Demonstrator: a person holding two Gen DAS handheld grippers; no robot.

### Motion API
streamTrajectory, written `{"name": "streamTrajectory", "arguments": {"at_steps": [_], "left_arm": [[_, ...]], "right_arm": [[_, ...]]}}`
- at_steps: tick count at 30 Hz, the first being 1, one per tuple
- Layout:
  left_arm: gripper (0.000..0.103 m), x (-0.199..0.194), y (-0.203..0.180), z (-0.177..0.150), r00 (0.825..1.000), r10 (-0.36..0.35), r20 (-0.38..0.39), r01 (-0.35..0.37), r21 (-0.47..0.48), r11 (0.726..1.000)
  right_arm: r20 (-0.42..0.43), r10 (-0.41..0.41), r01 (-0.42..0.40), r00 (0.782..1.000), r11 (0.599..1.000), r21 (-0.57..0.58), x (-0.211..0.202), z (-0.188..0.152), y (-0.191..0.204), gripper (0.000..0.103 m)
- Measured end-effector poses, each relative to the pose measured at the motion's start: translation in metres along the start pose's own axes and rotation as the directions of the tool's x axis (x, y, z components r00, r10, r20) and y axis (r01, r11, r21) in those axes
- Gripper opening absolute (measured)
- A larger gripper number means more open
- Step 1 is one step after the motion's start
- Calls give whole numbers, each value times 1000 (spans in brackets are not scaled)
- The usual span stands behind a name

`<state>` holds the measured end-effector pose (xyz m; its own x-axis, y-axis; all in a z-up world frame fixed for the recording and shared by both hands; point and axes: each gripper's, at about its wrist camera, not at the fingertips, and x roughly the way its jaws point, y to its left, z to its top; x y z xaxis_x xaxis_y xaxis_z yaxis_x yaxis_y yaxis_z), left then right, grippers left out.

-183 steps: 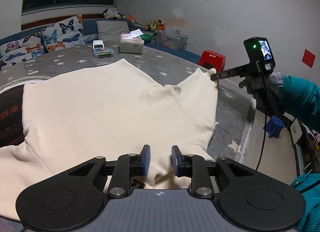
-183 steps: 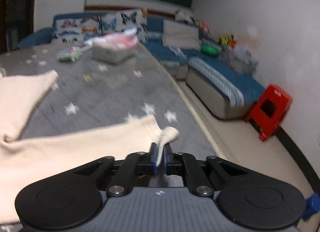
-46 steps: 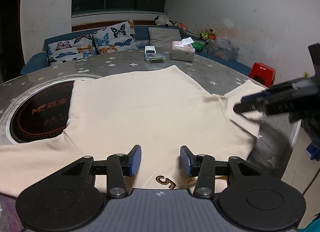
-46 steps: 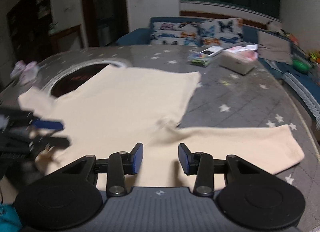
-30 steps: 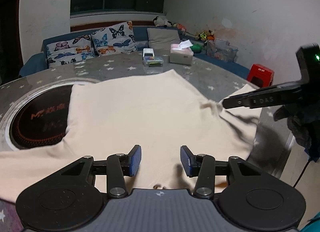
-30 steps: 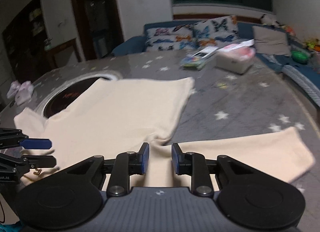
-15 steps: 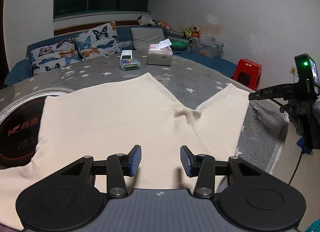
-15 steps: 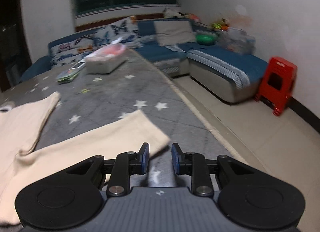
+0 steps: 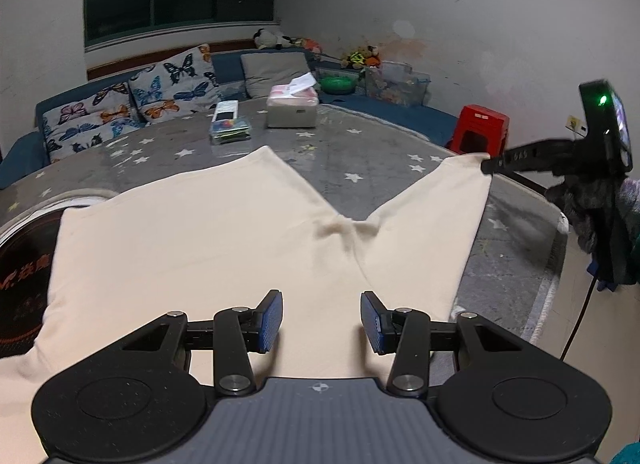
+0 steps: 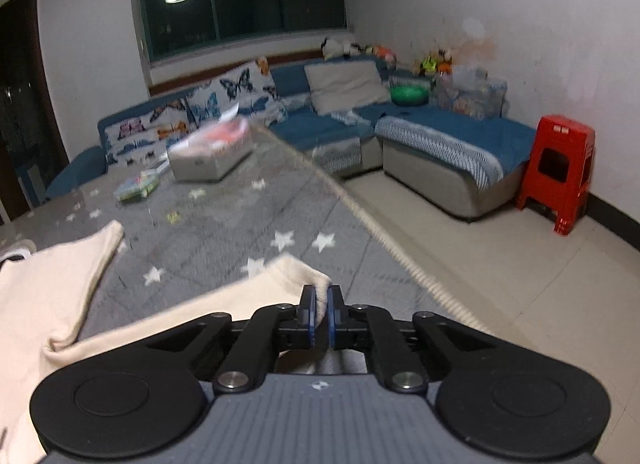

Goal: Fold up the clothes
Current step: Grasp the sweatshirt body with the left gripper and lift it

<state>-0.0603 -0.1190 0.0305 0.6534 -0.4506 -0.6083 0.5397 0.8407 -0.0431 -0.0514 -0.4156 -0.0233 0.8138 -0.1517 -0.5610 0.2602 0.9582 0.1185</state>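
Note:
A cream long-sleeved top (image 9: 208, 232) lies spread flat on the grey star-patterned table cover (image 9: 360, 155). One sleeve (image 9: 432, 223) runs out toward the table's right edge. My right gripper (image 10: 319, 306) is shut on the cuff of that sleeve (image 10: 308, 278), and it also shows in the left wrist view (image 9: 490, 164) at the sleeve's far corner. My left gripper (image 9: 321, 322) is open and empty, low over the near part of the top.
A tissue box (image 9: 293, 109) and a stack of small boxes (image 9: 230, 129) stand at the far side of the table. A dark round hob (image 9: 20, 276) lies at the left. A blue sofa (image 10: 440, 143) and a red stool (image 10: 558, 171) stand beyond the table edge.
My right gripper has closed on the sleeve cuff, which it hovered over open half a second ago. The sleeve is now pulled straighter. My left gripper stays open over the top.

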Motion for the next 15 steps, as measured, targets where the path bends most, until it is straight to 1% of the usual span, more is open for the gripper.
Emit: {"name": "streamTrajectory", "arguments": {"at_steps": [3, 8, 12, 15], "left_arm": [[46, 5, -7, 2, 1000, -17, 0, 17, 18, 1000], [46, 15, -18, -6, 999, -31, -17, 32, 76, 997], [47, 17, -23, -9, 999, -32, -9, 33, 102, 994], [48, 11, -19, -7, 999, -33, 13, 32, 75, 997]], "right_arm": [[25, -6, 6, 1000, 1000, 9, -11, 2, -5, 5], [-7, -8, 8, 1000, 1000, 15, -6, -6, -7, 5], [43, 35, -35, 998, 999, 2, -22, 7, 0, 5], [79, 78, -76, 994, 997, -21, -37, 19, 9, 5]]}}
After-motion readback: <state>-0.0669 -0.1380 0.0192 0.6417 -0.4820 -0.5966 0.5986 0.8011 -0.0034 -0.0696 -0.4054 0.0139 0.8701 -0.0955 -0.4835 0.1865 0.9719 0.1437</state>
